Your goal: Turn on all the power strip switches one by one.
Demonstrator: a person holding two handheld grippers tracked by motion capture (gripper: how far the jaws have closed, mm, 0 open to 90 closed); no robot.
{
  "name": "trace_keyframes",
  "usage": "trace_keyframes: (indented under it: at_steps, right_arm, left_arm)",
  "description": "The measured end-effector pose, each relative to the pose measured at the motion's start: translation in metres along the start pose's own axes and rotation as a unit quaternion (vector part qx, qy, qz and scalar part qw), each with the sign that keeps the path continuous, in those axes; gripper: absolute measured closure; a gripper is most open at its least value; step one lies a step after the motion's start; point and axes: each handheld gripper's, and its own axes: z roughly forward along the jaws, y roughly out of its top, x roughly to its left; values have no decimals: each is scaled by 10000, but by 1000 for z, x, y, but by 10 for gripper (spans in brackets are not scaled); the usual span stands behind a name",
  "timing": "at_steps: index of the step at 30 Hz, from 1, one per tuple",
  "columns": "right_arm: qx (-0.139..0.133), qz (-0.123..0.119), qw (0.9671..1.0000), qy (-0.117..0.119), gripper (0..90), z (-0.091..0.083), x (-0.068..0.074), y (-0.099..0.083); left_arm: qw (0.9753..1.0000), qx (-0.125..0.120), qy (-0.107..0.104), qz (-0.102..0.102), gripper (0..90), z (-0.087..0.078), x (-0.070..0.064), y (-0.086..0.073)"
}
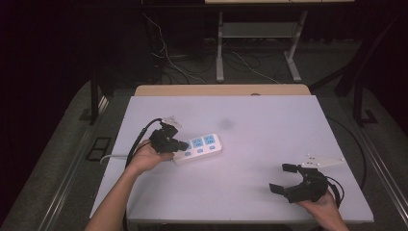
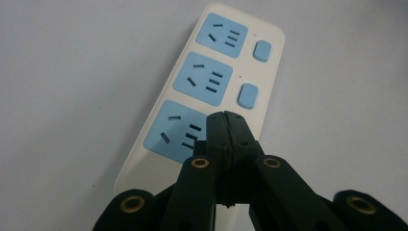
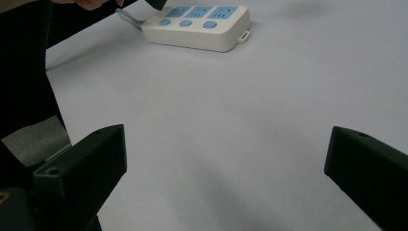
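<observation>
So the power strip (image 1: 199, 147) is lying flat on the white tabletop (image 1: 269, 130), left of the middle, with its cord running off toward the left edge. It's the white kind with three blue sockets and three blue buttons along one side. The left gripper (image 2: 225, 126) has its jaws pressed tight together with nothing between them, and the tips sit right over the strip's cord end by the nearest socket, looks like poking at it rather than grabbing. The right gripper (image 1: 284, 178) hangs at the near right, well apart from the strip, jaws spread wide and empty. My guess is the strip is rigid hard plastic, fairly light, and smooth enough to skid on that tabletop if you push one end. If you wanted to lift it, I'd pinch across the narrow width on the long side walls, near the middle, since the cord will likely drag at one end.
</observation>
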Motion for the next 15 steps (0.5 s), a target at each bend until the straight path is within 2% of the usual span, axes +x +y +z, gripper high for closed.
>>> trace_keyframes:
  at_steps: [8,15]
  right_arm:
    - [24,-23,10000,-5,8,0,0,0]
    - [37,-30,10000,1,8,1,0,0]
  left_arm:
    - [9996,246,-106,99,890,9,-1,-1]
    - [9996,209,-183,110,890,12,-1,0]
